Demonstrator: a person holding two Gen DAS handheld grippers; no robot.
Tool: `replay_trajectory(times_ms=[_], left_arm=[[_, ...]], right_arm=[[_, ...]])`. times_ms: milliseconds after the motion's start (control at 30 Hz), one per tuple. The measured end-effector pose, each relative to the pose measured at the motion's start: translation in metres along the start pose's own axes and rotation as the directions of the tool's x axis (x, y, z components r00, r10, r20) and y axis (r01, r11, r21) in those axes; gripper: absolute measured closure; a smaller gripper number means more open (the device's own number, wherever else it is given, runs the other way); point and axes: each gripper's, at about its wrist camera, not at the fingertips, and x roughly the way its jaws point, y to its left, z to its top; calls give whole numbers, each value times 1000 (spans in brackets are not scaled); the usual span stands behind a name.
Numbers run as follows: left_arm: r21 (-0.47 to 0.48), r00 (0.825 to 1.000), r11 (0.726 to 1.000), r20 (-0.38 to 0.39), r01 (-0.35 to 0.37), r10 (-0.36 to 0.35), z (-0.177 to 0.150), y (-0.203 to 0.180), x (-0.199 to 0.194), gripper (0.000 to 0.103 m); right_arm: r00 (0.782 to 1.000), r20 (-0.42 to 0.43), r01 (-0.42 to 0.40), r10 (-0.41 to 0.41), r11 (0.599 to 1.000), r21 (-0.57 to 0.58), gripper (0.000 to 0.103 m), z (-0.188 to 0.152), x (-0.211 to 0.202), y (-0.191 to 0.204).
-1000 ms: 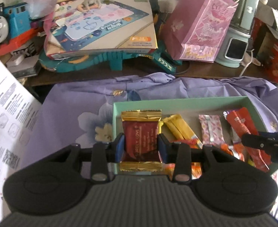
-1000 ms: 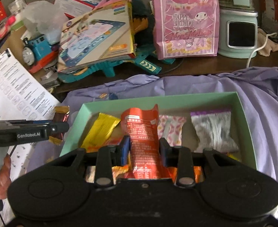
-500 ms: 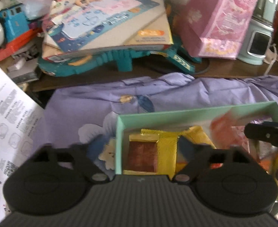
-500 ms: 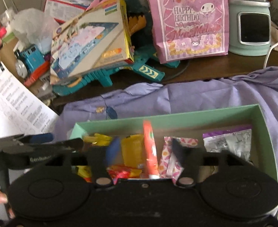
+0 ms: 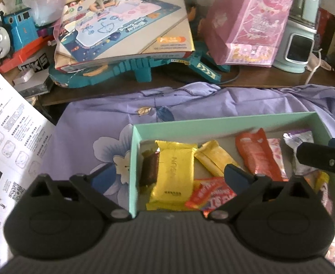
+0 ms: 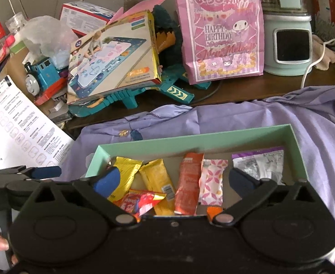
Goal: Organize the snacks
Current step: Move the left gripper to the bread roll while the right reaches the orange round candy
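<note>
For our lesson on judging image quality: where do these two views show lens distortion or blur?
Left wrist view: fisheye bends the mint box rim, corners go black, the yellow packet looks slightly soft. Right wrist view: same curved edges and dark corners, yet the pink gift bag lettering reads sharp.

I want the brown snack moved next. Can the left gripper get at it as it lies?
Probably not cleanly: the brown snack is wedged between the box wall and the yellow packet overlapping it; the left gripper is opening, empty.
</note>
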Motion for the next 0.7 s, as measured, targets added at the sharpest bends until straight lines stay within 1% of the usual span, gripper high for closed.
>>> replay_trajectory(times_ms=[167,400,533,700], left_arm=[[5,1000,1000,15,15,-15,-8,-6,-28,0],[25,998,998,32,51,-52,-31,-24,-70,0],[47,996,995,33,83,-85,-52,-40,-89,0],[80,992,989,11,128,-129,-81,-66,-103,0]], right_arm=[[1000,14,8,-8,1000,-15,0,-8,-27,4],[999,39,14,-14,1000,-9,0,-31,-76,-1],[998,53,32,-33,999,9,0,-49,-103,-15],[996,58,70,-73,996,53,0,-77,-133,-44]])
